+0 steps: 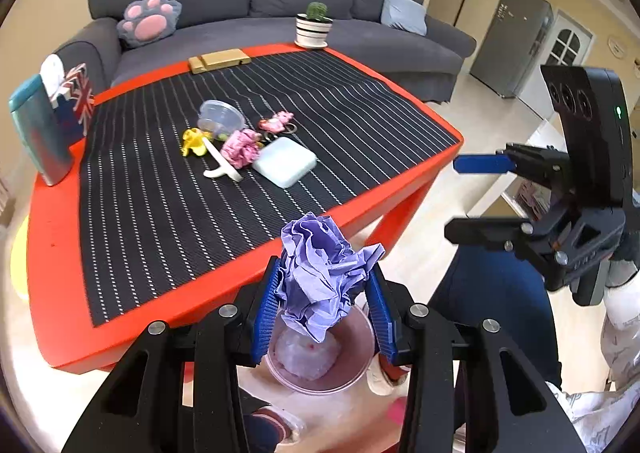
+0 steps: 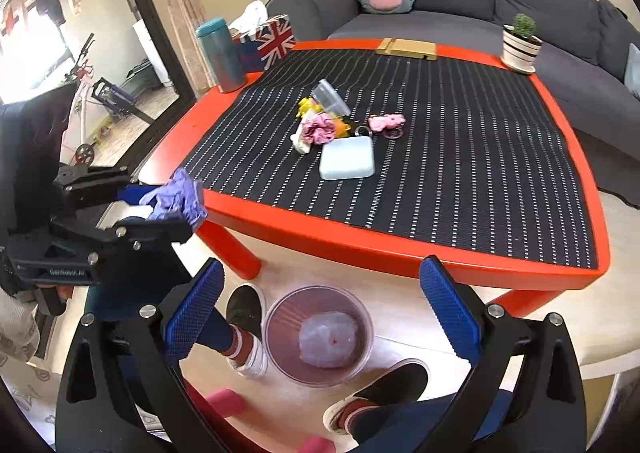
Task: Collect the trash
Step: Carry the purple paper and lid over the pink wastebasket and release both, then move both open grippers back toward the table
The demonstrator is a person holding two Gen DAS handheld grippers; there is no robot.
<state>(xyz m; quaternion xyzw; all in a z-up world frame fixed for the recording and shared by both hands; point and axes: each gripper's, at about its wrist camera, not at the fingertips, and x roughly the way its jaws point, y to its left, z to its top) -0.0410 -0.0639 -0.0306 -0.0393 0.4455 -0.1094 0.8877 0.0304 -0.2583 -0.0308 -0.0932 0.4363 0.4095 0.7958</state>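
The left tongs [image 1: 326, 317] clamp a crumpled purple paper [image 1: 324, 273] low in the frame, above the bin [image 1: 352, 373], whose rim it partly hides. The right tongs [image 2: 320, 317] gape wide and empty over that bin, where a pale wad [image 2: 328, 339] lies, too blurred to identify.

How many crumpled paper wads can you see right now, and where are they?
3. A purple paper wad is clamped in the left gripper above the bin; a pale wad lies inside the bin; a pink wad sits on the table. Others may be hidden.
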